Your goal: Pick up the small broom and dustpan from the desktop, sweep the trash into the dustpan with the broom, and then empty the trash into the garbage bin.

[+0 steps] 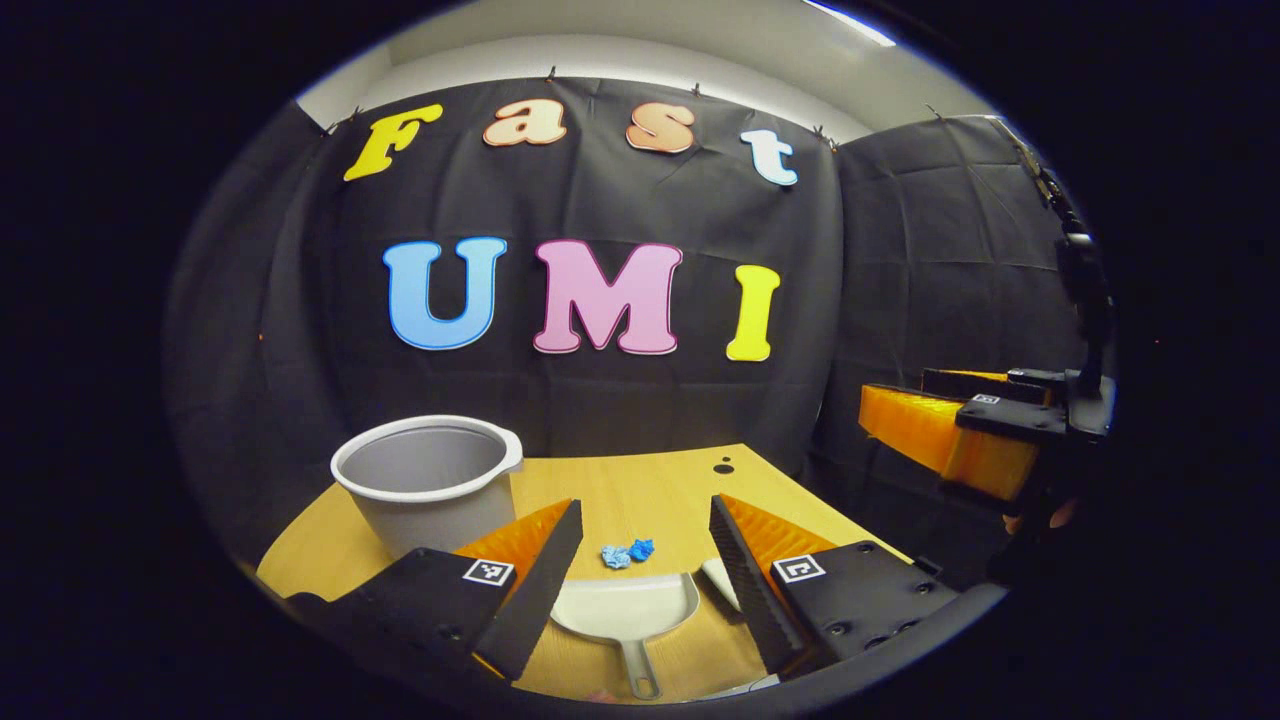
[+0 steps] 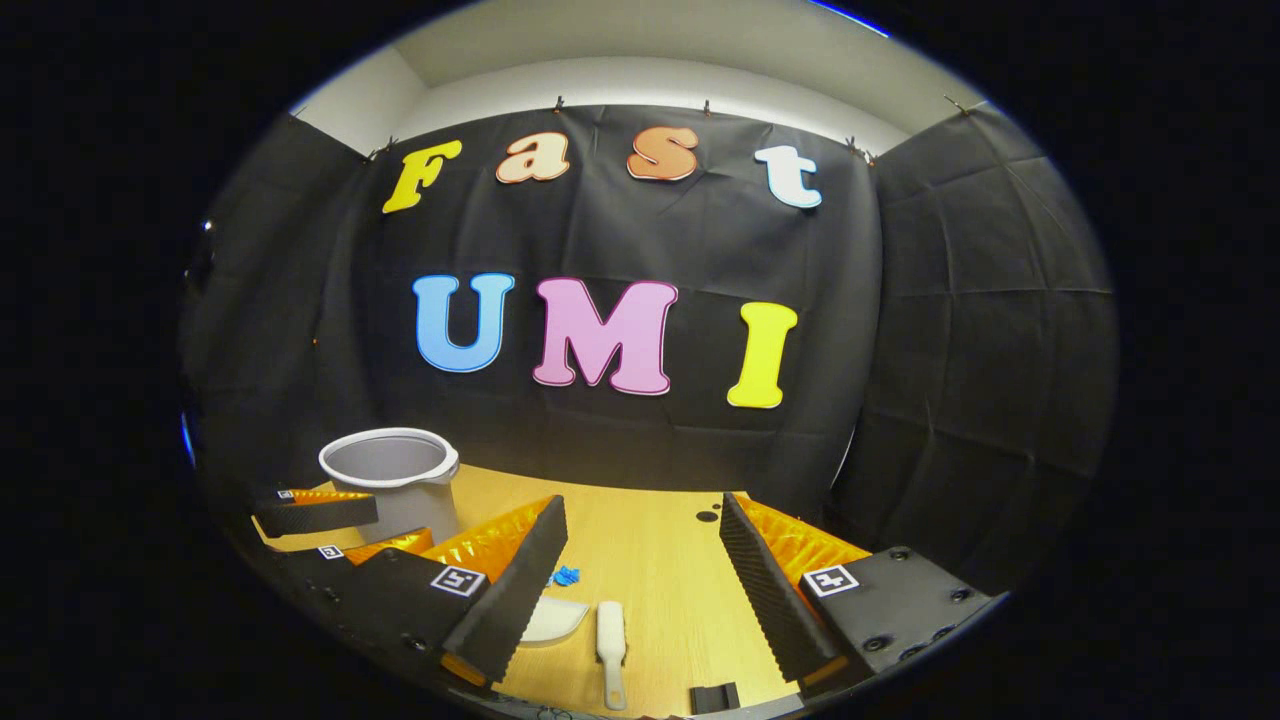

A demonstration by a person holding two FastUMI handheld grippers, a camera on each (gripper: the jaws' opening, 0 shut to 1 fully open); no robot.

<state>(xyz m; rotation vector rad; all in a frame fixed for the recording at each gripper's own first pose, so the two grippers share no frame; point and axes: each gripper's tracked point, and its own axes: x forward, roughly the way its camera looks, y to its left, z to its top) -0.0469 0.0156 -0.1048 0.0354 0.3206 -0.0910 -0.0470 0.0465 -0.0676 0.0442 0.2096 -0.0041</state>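
So both grippers are up above the light wooden desktop [image 1: 640, 490] with nothing in them. In the left gripper view, the left gripper [image 1: 645, 560] has its fingers spread wide apart, and between them, down on the desk, lies the white plastic dustpan [image 1: 625, 610] with its thin handle pointing back toward the camera. Just past the dustpan's front edge sits the trash, a couple of little crumpled blue paper scraps [image 1: 627, 553], right next to each other. A bit of another white thing pokes out beside the inner edge of one finger, too hidden to say what it is. The pale grey plastic garbage bin [image 1: 430, 480] stands upright on the far left of the desk, mouth open upward. Off to the right side of that view you can see the right gripper [image 1: 960, 425] hanging in the air, well apart from the desk stuff. In the right gripper view its fingers are wide open too, and below them lies the small white broom [image 2: 611, 635], flat on the desk, just beside the dustpan. The left gripper shows there at the left edge, in front of the bin.
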